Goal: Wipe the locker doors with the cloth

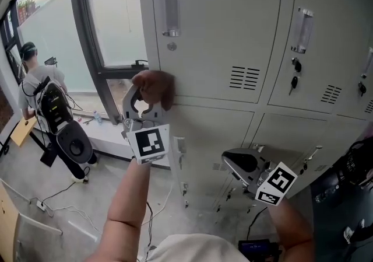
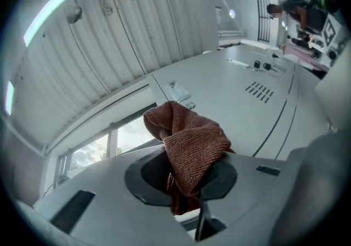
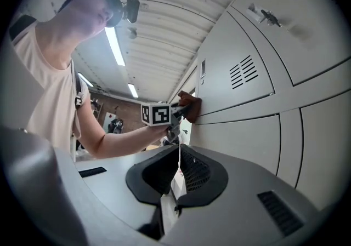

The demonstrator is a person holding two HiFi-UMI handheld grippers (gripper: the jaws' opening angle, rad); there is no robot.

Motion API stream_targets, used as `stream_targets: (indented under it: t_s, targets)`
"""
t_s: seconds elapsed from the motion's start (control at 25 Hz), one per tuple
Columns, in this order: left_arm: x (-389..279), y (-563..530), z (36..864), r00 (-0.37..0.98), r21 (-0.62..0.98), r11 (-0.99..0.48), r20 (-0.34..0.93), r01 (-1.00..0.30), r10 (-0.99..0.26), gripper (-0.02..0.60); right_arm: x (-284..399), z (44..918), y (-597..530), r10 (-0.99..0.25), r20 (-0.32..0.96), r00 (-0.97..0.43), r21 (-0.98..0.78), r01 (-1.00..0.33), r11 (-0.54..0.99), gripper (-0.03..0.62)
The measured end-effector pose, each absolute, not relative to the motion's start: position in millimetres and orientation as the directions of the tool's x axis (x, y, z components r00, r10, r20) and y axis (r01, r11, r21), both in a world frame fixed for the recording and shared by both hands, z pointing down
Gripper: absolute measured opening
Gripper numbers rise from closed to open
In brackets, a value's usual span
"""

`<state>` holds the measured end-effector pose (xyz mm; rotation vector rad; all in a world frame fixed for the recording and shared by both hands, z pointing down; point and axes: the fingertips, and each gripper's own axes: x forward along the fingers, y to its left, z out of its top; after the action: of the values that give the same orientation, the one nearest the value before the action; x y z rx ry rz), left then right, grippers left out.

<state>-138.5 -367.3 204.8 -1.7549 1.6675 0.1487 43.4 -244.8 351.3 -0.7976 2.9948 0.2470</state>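
Forward: left arm, cloth against door

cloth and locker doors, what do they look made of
The cloth: soft knitted or terry-like textile, rust brown, matte; fine ribbed loops and limp folds show. The locker doors: probably painted sheet metal, light grey, smooth low sheen; punched vent slots and crisp flat panels suggest it.

The locker door is flat and free between the handle and the vent slots. Keys stick out further right, and the window frame stands left.
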Motion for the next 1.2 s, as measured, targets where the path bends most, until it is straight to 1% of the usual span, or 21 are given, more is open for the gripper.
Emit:
stream_targets:
  t_s: [0.12,0.24,0.4,0.6,0.76,0.88,0.96,1.08,1.2]
  targets:
    - [-127,-365,180,0.156,-0.411,0.113,-0.566,-0.905,-0.81,0.071,46,353,-243,-0.497,-0.072,-0.865,0.139,-0.502,0.854,0.018]
    - [-88,-357,166,0.195,-0.48,0.163,-0.61,-0.862,-0.768,0.071,56,359,-246,-0.525,-0.062,-0.849,0.127,-0.528,0.839,0.018]
    - [-9,-343,157,0.315,-0.591,0.165,-0.621,-0.79,-0.717,0.071,73,363,-245,-0.557,-0.055,-0.829,0.124,-0.559,0.82,0.018]
    - [101,-322,162,0.5,-0.728,0.108,-0.563,-0.677,-0.658,0.071,100,367,-242,-0.607,-0.058,-0.792,0.111,-0.609,0.785,0.018]
    - [148,-313,159,0.573,-0.774,0.1,-0.542,-0.625,-0.614,0.071,115,369,-239,-0.629,-0.063,-0.775,0.099,-0.632,0.768,0.018]
    - [148,-312,149,0.58,-0.761,0.075,-0.55,-0.644,-0.601,0.072,120,370,-235,-0.636,-0.053,-0.77,0.099,-0.638,0.764,0.018]
    - [130,-315,139,0.542,-0.717,0.064,-0.58,-0.694,-0.608,0.072,122,368,-235,-0.642,-0.046,-0.765,0.108,-0.643,0.759,0.018]
    - [84,-325,130,0.463,-0.629,0.052,-0.623,-0.776,-0.631,0.072,120,357,-237,-0.642,-0.047,-0.765,0.138,-0.641,0.755,0.018]
    - [25,-337,126,0.36,-0.547,0.086,-0.653,-0.833,-0.666,0.071,106,339,-239,-0.618,-0.057,-0.784,0.178,-0.617,0.766,0.018]
